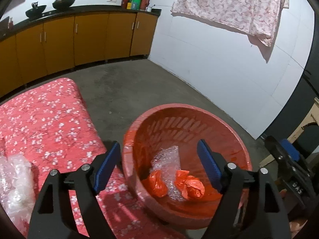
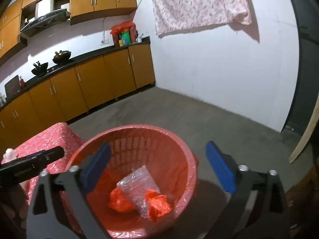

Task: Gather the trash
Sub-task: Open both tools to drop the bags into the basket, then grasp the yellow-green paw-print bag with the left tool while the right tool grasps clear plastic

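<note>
One red bin [image 2: 180, 145] on the floor [image 2: 199, 115] holds two orange bags [image 2: 119, 199] and one bubble-wrap piece [image 2: 139, 183]. More wrap [image 1: 14, 179] lies on the floral tabletop [image 1: 43, 115] beside it. Left hand-held gripper [image 1: 159, 165] and right hand-held gripper [image 2: 157, 169] hover above, jaws wide, empty.

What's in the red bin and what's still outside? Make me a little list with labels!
bin: red basket with a liner, on the floor beside the bed
inside: bubble wrap, two orange bags
still out: clear plastic wrap on the floral bedspread
left gripper: jaws open, empty
right gripper: jaws open, empty
</note>
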A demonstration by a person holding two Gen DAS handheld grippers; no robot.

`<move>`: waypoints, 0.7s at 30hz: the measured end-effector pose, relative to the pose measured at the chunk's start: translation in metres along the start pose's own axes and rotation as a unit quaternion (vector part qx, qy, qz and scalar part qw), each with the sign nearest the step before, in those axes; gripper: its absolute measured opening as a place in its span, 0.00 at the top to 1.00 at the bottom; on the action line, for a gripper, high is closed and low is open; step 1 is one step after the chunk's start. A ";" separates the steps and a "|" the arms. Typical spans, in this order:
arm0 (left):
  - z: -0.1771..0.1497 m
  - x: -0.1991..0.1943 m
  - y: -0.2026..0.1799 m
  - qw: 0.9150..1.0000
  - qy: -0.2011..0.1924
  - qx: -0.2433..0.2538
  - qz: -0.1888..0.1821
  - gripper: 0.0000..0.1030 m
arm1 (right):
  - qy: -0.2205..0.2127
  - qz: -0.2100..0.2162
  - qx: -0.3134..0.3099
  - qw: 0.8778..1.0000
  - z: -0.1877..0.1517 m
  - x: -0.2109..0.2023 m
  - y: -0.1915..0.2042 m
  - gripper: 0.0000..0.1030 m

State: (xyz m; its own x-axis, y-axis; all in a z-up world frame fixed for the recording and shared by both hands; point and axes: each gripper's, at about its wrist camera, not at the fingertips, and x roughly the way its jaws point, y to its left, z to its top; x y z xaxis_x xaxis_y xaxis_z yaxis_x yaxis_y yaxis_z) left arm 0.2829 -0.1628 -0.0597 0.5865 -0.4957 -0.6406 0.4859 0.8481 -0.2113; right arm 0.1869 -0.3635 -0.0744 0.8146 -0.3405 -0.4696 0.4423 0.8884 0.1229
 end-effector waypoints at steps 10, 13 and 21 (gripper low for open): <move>-0.006 -0.041 0.020 0.999 -0.031 -0.009 0.036 0.08 | -0.007 0.017 -0.012 1.000 0.007 -0.013 0.017 0.04; -0.011 -0.059 0.030 0.998 -0.039 -0.017 0.046 0.06 | -0.009 0.032 -0.012 0.999 0.009 -0.020 0.024 0.04; -0.032 -0.109 0.051 0.993 -0.066 -0.005 0.103 0.05 | -0.016 0.066 -0.034 0.997 0.013 -0.037 0.054 0.04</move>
State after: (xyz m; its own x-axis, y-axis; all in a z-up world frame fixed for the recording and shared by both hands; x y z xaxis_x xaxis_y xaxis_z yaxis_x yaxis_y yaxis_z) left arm 0.2229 -0.0594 -0.0244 0.7521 -0.3319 -0.5694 0.3418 0.9351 -0.0936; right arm 0.1854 -0.3071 -0.0388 0.8763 -0.2272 -0.4248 0.3038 0.9450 0.1213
